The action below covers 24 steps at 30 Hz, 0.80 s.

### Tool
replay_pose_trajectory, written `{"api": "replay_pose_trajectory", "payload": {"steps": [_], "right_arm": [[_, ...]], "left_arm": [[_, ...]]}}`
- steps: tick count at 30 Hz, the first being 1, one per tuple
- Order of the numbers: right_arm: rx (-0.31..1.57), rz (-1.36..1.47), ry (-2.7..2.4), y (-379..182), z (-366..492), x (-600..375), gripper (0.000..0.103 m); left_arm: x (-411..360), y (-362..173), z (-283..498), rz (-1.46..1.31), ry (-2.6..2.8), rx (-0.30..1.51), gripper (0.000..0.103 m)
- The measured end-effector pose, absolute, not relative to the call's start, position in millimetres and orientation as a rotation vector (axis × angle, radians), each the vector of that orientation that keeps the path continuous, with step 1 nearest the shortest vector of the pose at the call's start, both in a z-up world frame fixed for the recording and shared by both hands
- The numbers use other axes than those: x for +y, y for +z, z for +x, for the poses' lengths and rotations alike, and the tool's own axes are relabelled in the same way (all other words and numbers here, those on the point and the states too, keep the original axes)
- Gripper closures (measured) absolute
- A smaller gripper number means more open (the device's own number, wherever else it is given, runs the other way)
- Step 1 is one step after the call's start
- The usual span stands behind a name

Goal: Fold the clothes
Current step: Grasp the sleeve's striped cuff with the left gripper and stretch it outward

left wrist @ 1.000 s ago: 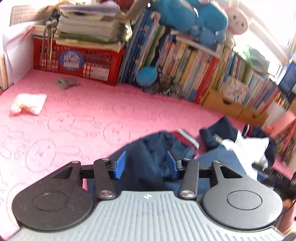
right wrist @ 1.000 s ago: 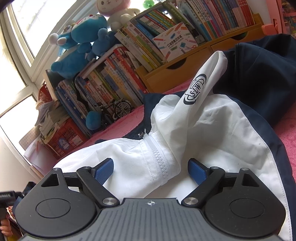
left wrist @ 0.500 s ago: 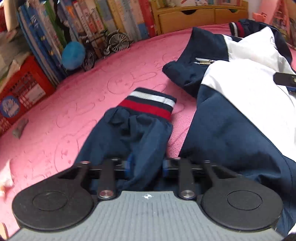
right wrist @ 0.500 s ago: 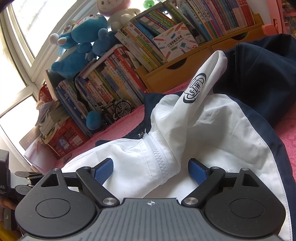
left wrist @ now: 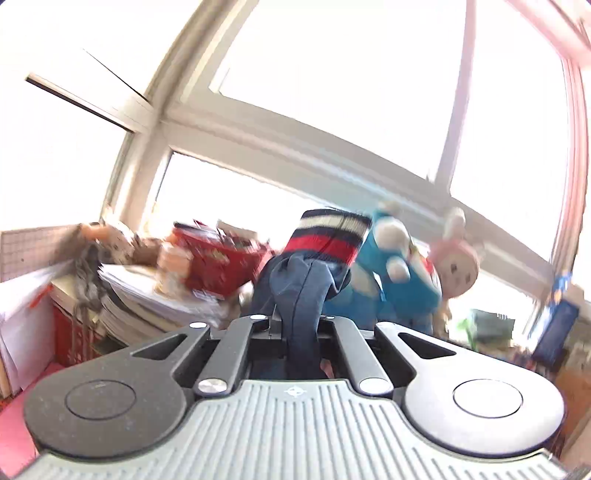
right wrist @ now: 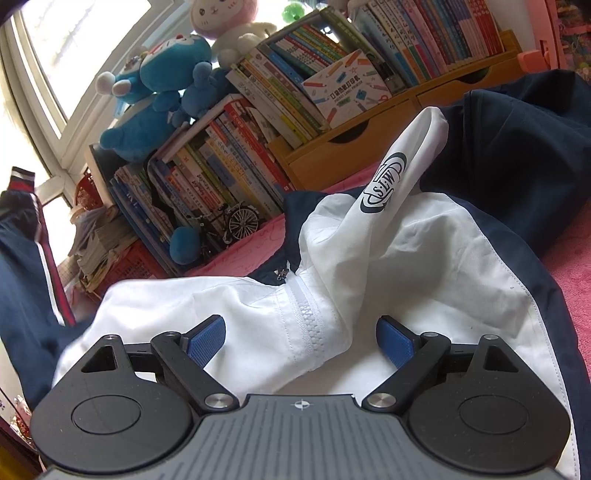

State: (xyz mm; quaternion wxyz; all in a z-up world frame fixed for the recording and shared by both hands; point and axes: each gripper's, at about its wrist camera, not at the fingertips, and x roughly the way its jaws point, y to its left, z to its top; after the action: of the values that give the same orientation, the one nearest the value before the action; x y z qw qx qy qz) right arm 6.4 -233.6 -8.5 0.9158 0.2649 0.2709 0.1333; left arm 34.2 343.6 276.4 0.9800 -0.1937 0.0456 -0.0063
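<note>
A navy and white zip jacket lies rumpled on the pink mat. My left gripper is shut on its navy sleeve, held up in the air with the red, white and navy striped cuff on top. The raised sleeve also shows in the right wrist view at the left edge. My right gripper is open and rests low over the white front panel, with the zipper between its blue pads.
Rows of books and a wooden drawer unit line the back of the mat. Blue and pink plush toys sit above them. A toy bicycle, blue ball and red crate stand nearby. Windows are behind.
My left gripper closed on the navy sleeve and lifted it off the mat, tilting up toward the window. My right gripper stayed open and still.
</note>
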Motion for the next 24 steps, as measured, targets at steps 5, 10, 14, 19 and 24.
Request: {"api": "replay_pose_trajectory", "payload": {"steps": [5,10,14,19,24], "right_arm": [[0.562,0.538,0.273,-9,7,-232,0.011],[0.582,0.501,0.270,-8,9,-225,0.007],[0.616,0.437,0.236,0,11,-213,0.007],[0.511,0.228,0.300,59,-1,-171,0.005],[0.487,0.091,0.431,79,9,-98,0.004]], "left_arm": [[417,174,55,-0.468,0.258,0.300,0.095],[450,51,80,-0.515,0.473,0.573,0.098],[451,50,82,-0.462,0.444,0.530,0.099],[453,112,62,-0.337,0.390,0.202,0.099],[461,80,72,-0.292,0.521,0.325,0.095]]}}
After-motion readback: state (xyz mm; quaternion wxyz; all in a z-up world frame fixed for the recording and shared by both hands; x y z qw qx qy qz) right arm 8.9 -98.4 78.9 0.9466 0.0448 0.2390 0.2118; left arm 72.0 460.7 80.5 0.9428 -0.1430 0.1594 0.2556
